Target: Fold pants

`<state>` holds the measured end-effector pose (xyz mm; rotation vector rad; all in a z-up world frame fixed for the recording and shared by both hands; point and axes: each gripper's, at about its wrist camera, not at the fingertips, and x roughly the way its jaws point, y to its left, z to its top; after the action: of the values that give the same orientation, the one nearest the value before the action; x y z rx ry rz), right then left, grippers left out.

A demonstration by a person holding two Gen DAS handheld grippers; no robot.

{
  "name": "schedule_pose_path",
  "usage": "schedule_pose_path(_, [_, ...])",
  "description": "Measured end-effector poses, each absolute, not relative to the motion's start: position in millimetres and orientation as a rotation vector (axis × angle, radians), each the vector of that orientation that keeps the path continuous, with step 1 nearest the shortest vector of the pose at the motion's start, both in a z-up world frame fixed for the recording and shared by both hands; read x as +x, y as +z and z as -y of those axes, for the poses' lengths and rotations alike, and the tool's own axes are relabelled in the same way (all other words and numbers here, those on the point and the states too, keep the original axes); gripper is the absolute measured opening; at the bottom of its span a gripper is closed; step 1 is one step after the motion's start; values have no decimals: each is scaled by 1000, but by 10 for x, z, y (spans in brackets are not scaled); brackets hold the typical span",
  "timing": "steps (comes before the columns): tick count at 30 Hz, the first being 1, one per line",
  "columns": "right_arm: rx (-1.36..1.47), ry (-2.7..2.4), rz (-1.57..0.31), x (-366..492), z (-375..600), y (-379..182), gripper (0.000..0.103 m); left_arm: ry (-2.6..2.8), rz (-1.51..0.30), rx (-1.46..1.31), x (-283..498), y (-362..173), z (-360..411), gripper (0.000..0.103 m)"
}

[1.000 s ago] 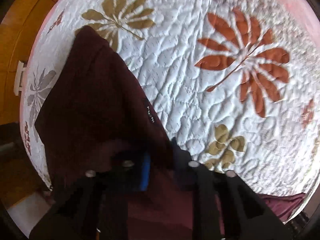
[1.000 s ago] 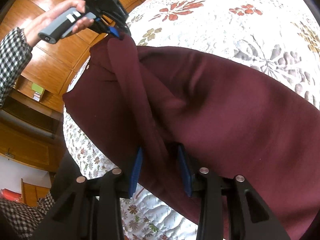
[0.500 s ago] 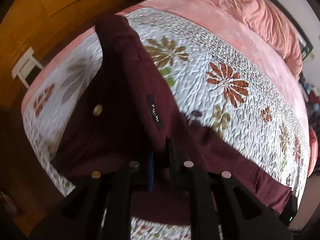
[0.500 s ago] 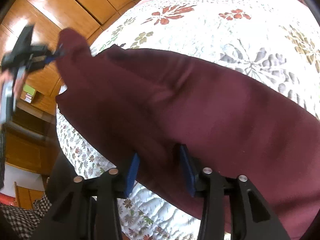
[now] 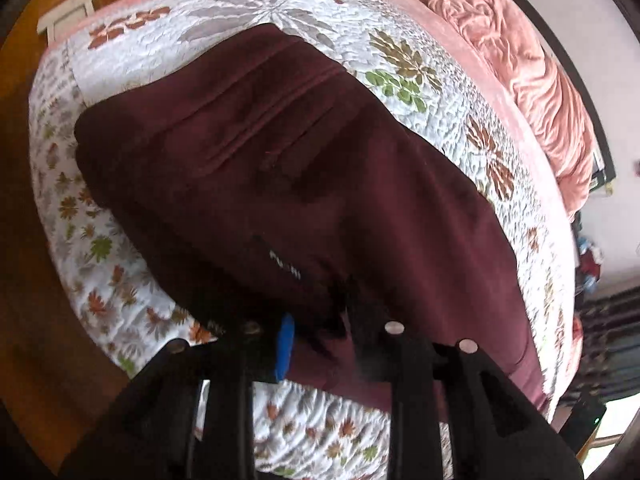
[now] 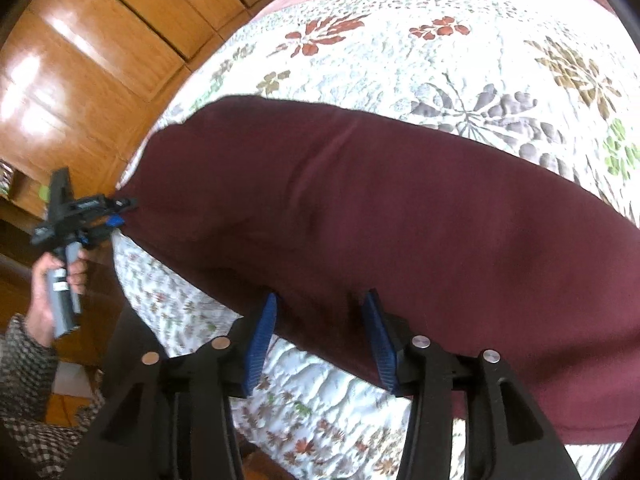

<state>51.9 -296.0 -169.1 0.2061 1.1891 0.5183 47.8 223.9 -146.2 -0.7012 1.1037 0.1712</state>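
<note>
The maroon pants (image 6: 380, 208) lie folded along the near edge of the quilted bed (image 6: 420, 60) (bare quilt beyond). The left gripper (image 5: 320, 320) has jaws opening around the waistband corner. The right gripper (image 6: 320, 320) has jaws opening, released, straddling the fold's edge.

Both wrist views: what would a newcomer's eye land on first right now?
The maroon pants, lying folded lengthwise across the floral quilt near the bed's edge. Next, the right gripper, jaws opening around the pants' near edge, and the left gripper at the pants' far-left end, also opening.
</note>
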Motion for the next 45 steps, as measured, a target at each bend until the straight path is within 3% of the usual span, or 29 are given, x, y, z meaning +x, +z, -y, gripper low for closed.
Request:
schedule_pose_path(4, [286, 489, -1169, 455, 3140, -1613, 48, 180, -1139, -655, 529, -1404, -2161, 20])
schedule_pose_path(5, [283, 478, -1164, 443, 3163, -1593, 48, 163, -1147, -664, 513, -1383, -2133, 29])
schedule_pose_path(6, [272, 463, -1153, 410, 3184, -1559, 48, 122, -1156, -708, 494, -1383, -2063, 44])
schedule_pose_path(7, [270, 462, -1150, 399, 3191, -1547, 49, 102, -1154, -723, 471, -1362, -2025, 51])
schedule_pose_path(13, [284, 458, -1149, 330, 3207, -1548, 49, 95, -1119, -727, 492, -1351, -1840, 58])
schedule_pose_path(14, [280, 459, -1150, 303, 3199, -1552, 49, 87, -1110, -740, 492, -1348, -1850, 58])
schedule_pose_path(15, [280, 460, -1150, 277, 3209, -1551, 49, 88, -1103, -753, 498, -1353, -1862, 51])
schedule_pose_path(16, [283, 459, -1153, 256, 3211, -1560, 49, 104, -1102, -765, 472, -1359, -1901, 36])
schedule_pose_path(18, [289, 457, -1159, 211, 3237, -1579, 50, 137, -1111, -768, 457, -1408, -1964, 15])
schedule_pose_path(22, [293, 449, -1167, 185, 3244, -1605, 52, 161, -1139, -794, 410, -1477, -2020, 12])
schedule_pose_path(28, [292, 444, -1150, 175, 3264, -1547, 54, 166, -1077, -775, 94, -1172, -2071, 11])
schedule_pose_path(37, [331, 392, -1163, 204, 3380, -1610, 54, 134, -1219, -570, 348, -1377, -1987, 12])
schedule_pose_path(39, [359, 392, -1148, 198, 3434, -1574, 55, 117, -1225, -562, 375, -1309, -1991, 16])
schedule_pose_path(41, [352, 420, -1121, 175, 3436, -1494, 59, 108, -1216, -556, 344, -1143, -1995, 27])
schedule_pose_path(43, [299, 450, -1100, 148, 3364, -1405, 61, 102, -1223, -585, 262, -1028, -1999, 45])
schedule_pose_path(45, [281, 478, -1089, 125, 3290, -1363, 61, 90, -1224, -618, 158, -948, -1960, 46])
